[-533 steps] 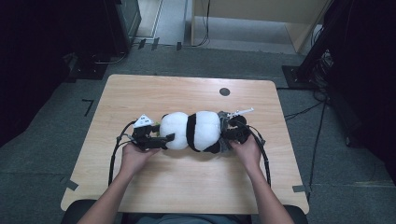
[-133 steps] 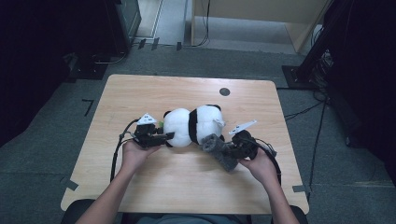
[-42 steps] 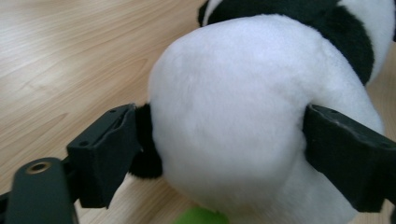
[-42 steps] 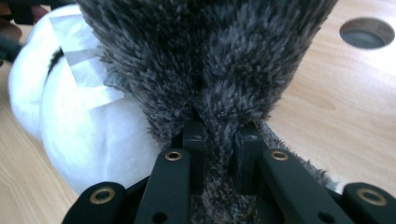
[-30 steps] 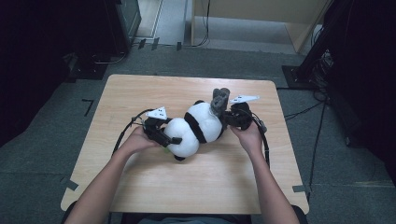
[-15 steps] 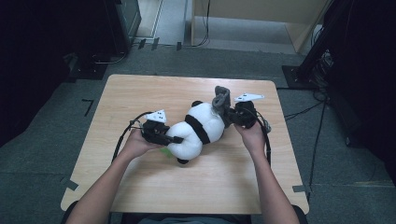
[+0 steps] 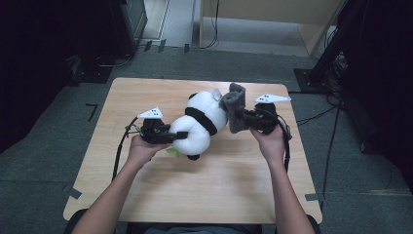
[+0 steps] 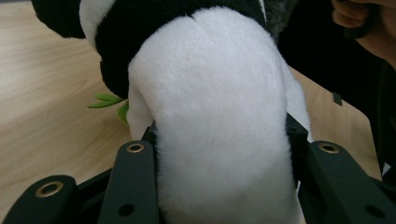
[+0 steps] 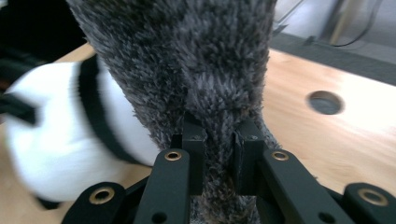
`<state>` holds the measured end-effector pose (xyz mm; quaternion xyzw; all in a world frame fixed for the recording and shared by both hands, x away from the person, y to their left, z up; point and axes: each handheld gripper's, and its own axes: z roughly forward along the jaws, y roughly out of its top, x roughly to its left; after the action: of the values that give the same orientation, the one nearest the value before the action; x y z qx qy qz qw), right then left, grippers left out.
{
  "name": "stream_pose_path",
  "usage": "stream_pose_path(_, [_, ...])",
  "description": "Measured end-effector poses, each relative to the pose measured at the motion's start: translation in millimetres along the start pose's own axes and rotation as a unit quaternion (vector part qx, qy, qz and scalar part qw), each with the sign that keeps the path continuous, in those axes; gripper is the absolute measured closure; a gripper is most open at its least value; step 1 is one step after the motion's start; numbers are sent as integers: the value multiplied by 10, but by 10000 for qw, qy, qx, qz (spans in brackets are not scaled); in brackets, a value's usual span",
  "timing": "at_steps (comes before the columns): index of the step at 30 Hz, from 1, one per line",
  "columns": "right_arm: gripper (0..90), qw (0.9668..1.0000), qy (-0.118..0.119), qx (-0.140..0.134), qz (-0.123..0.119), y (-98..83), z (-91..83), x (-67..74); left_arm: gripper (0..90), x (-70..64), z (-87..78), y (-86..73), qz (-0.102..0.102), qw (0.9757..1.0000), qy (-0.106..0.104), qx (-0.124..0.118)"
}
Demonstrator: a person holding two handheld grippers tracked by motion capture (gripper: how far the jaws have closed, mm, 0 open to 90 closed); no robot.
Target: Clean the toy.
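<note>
Panda [image 7: 202, 122] lifted since; table edge [image 7: 195, 80] near.

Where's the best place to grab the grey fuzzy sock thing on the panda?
Probably the loose free end of the grey fuzzy sleeve, come at from the right, away from the panda. That end is soft, folds flat and sticks out clear of the body, so narrow jaws can pinch it. The right gripper pinches it so, while the left gripper clamps the white body.
</note>
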<state>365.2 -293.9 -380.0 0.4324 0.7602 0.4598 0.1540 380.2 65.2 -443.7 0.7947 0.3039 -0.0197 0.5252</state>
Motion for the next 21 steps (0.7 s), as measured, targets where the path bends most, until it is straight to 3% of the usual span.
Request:
stream_pose_path(5, [791,9987,421,222,-163,-9,111,332,540,-29,54,-49,-248,9993,272,-99])
stream_pose_path(10, [789,9951,860,456,-193,-77,289,593,540,-97,77,-41,-278,9986,399,-187])
stream_pose_path(13, [787,9941,902,529,-300,-103,368,741,541,-194,85,-18,-177,9982,544,-151])
stream_pose_path(16, [788,9943,855,493,-392,-131,379,861,540,-179,76,-33,-350,9976,565,-185])
stream_pose_path(18, [788,9921,1067,529,-385,-168,402,927,540,-167,88,-40,-462,9972,564,-174])
stream_pose_path(21, [786,9905,1024,671,-628,-232,467,1069,539,-178,115,-32,-423,9970,630,-156])
